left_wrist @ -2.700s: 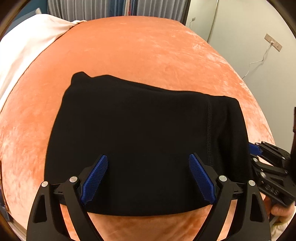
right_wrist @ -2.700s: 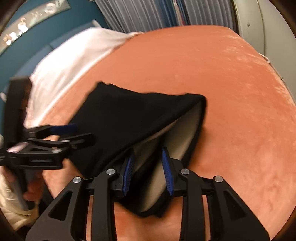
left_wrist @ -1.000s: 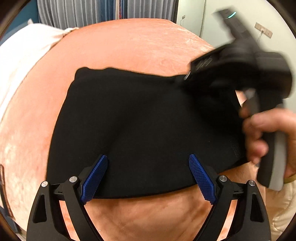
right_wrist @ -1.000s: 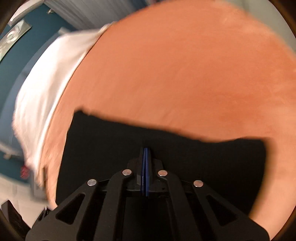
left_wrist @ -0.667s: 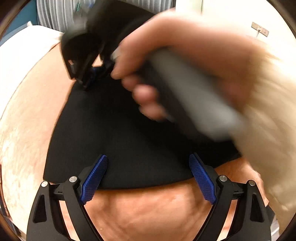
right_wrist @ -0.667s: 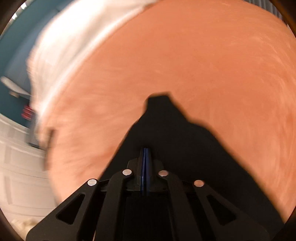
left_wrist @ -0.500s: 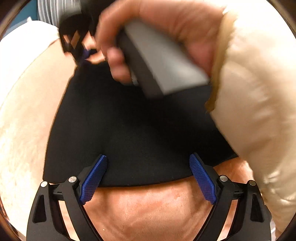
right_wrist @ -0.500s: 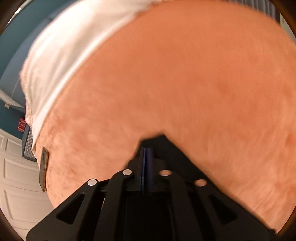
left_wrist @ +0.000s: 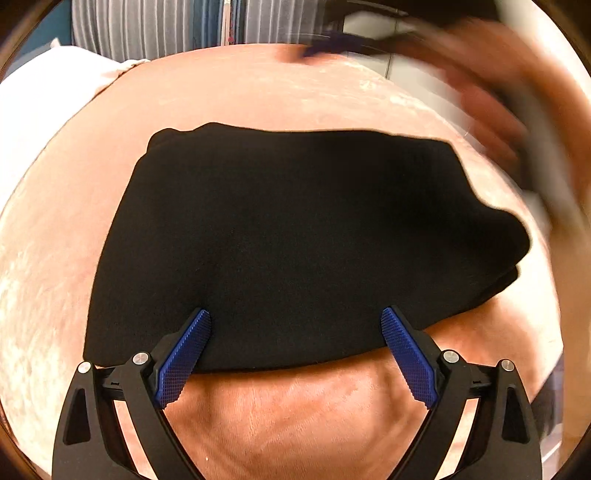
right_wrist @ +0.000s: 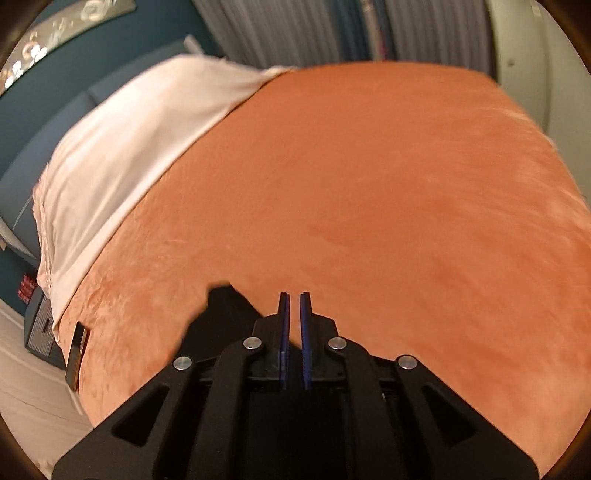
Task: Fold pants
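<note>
The black pants lie folded into a compact rectangle on the orange bed cover. My left gripper is wide open and empty, its blue pads at the near edge of the pants. In the right wrist view only a corner of the pants shows, left of my right gripper. Its pads stand a narrow gap apart with nothing between them. In the left wrist view the right gripper is a blur at the upper right, above the bed.
A white sheet covers the head end of the bed at the left. Curtains hang behind the bed. A wall runs along the right side. A small dark object lies at the bed's left edge.
My right gripper carried the pants' right end across to the left, let go of it, and has lifted away to the right. The pants now lie in a narrower fold. The left gripper stayed put.
</note>
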